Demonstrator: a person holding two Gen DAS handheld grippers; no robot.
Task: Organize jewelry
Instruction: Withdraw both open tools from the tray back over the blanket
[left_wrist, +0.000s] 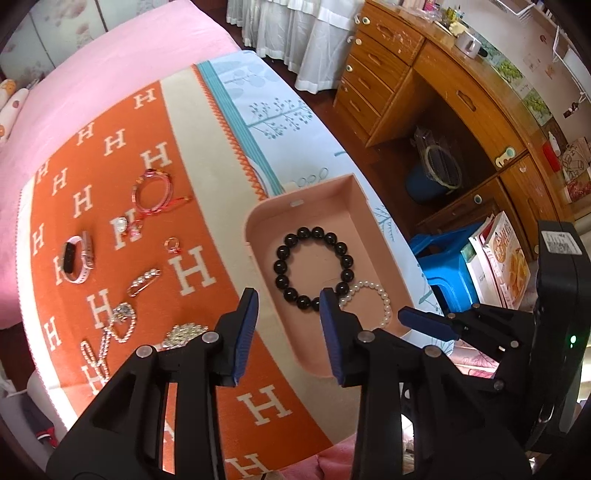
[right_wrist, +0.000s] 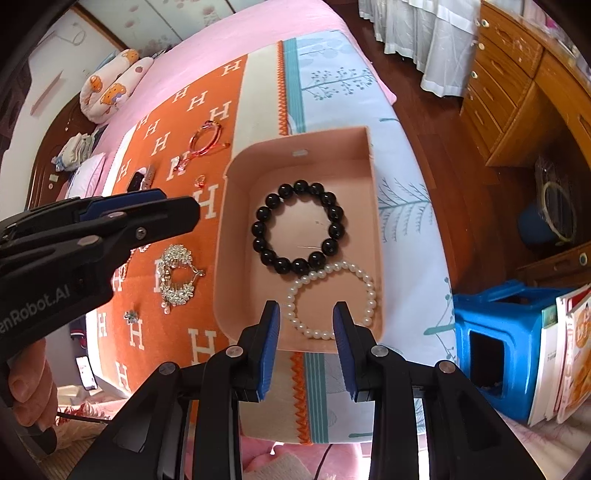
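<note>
While lying flat in pink tray (right_wrist: 373, 206): black bead bracelet (right_wrist: 297, 228), touching white pearl bracelet (right_wrist: 332, 300). Above them, left gripper (left_wrist: 290, 334) and right gripper (right_wrist: 306, 349), both a little open, holding nothing. Beside tray, more jewelry on orange blanket (left_wrist: 207, 184).

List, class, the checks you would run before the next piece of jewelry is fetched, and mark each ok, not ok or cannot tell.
1. Black bracelet lies flat in the tray: ok.
2. Pearl bracelet lies in the tray, touching the black one: ok.
3. Left gripper has let go, nothing between its pads: ok.
4. Right gripper has let go, nothing between its pads: ok.
5. All jewelry is in the tray: not ok; the watch, red bangle and brooch lie on the blanket.
6. Tray sits firmly on the bed: cannot tell.
</note>
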